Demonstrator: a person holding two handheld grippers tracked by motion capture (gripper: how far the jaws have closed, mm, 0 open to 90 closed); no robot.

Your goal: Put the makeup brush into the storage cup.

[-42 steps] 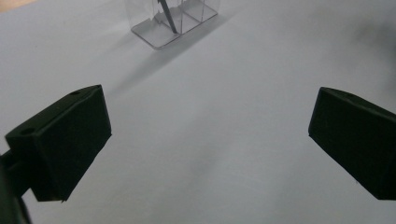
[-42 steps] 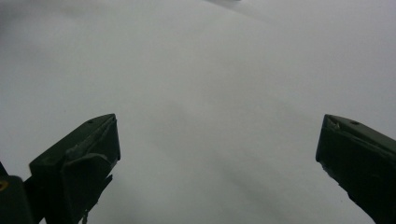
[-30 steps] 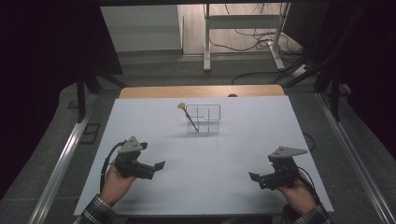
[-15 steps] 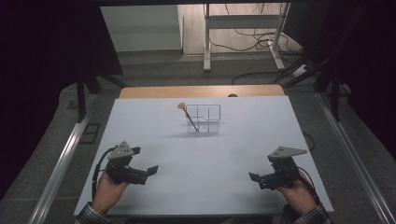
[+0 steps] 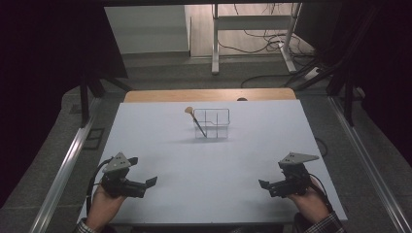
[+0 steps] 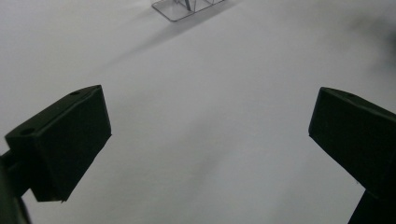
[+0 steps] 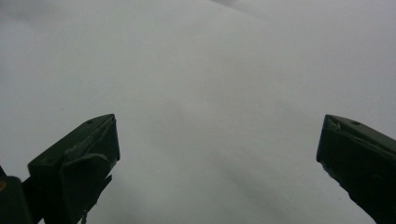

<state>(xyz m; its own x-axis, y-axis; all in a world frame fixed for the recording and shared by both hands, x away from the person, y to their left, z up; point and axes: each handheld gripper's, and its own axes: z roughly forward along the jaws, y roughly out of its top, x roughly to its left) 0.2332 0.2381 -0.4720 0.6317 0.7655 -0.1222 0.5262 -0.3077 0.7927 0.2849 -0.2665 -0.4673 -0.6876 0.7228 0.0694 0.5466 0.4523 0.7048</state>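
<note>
Since a second ago the left gripper (image 5: pixel 151 181) has pulled back toward the lower left of the high view and sits lower on the table; the right gripper (image 5: pixel 265 184) hasn't shifted at the lower right.

Left gripper (image 6: pixel 205 135): jaws spread wide, nothing between them, only bare white surface ahead. Right gripper (image 7: pixel 217 158): same, jaws wide apart, empty, looking at blank table. In the high view both point inward toward the middle of the frame, low over the white table (image 5: pixel 209 165), each held by a hand (image 5: pixel 99 208) at the near edge. Reads like a parked or rest pose: both tools back near the person, well clear of the work.

The work itself is upper centre of the high view: a clear divided organizer (image 5: pixel 212 123) standing alone, well apart from both grippers. A brush (image 5: pixel 194 121) leans in its left compartment, handle down inside, pale tuft sticking up and out to the upper left. Leaning because the walls are low and the handle is long, I'd guess. The organizer's base (image 6: pixel 187 7) shows at the top edge of the left gripper view, so that gripper is roughly aimed at it.

Beyond the table: wooden edge strip (image 5: pixel 209 94) at the far side, metal rails on both sides, desk legs and cables on the floor at the top.
</note>
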